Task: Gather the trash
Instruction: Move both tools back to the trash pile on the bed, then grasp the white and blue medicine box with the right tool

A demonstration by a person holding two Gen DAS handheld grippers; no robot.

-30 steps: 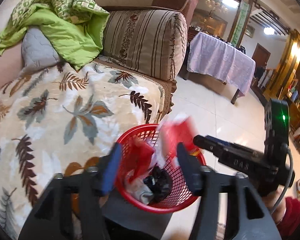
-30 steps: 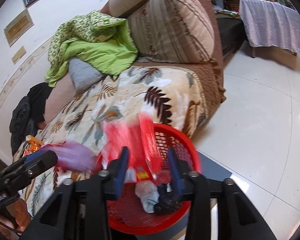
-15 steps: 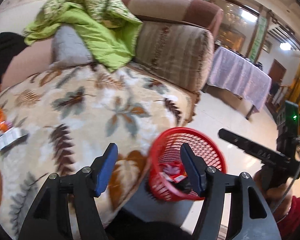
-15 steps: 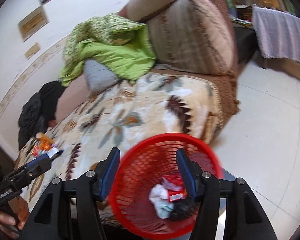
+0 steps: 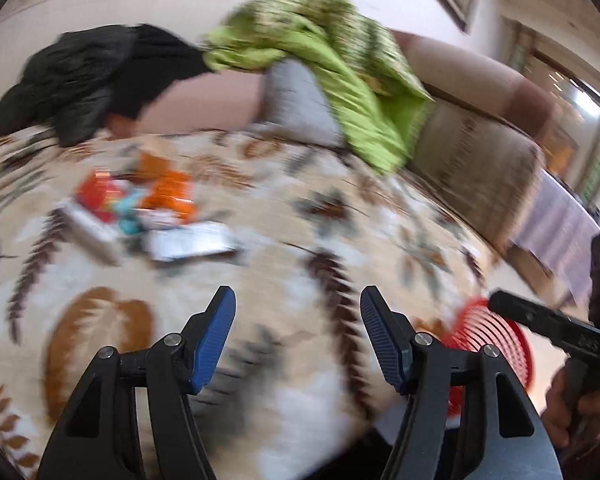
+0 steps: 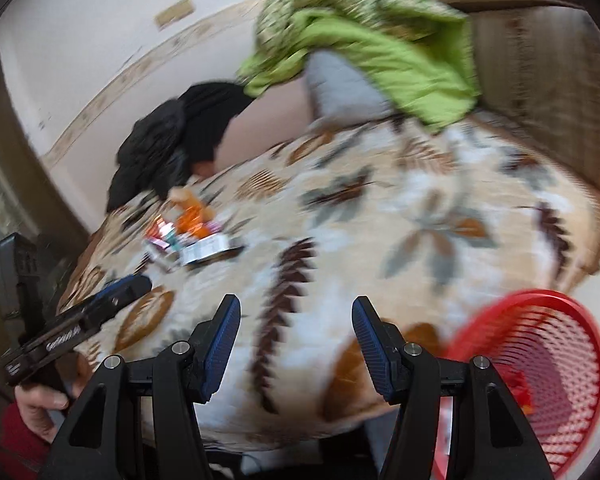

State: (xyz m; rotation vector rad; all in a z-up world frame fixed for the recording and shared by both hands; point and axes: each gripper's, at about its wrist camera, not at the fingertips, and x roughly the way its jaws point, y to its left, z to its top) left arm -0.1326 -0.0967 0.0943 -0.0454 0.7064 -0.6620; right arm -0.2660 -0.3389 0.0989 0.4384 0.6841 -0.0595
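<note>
A pile of trash, with orange, red and silver-white wrappers, lies on the leaf-patterned sofa blanket; the right wrist view shows the pile further off, to the left. My left gripper hovers open above the blanket, short of the pile, nothing between its blue pads. My right gripper is open and empty too. The red mesh basket stands at the sofa's edge on the right, red wrappers inside it. Both views are blurred by motion.
A green quilt and a grey pillow lie against the sofa back, with a black jacket to their left. A striped arm cushion closes the right end. A hand holds the left gripper's handle.
Both views have swung left, from the basket to the sofa seat and the trash pile. The red wrappers seen between the fingers a second ago now lie in the basket; both grippers are empty.
</note>
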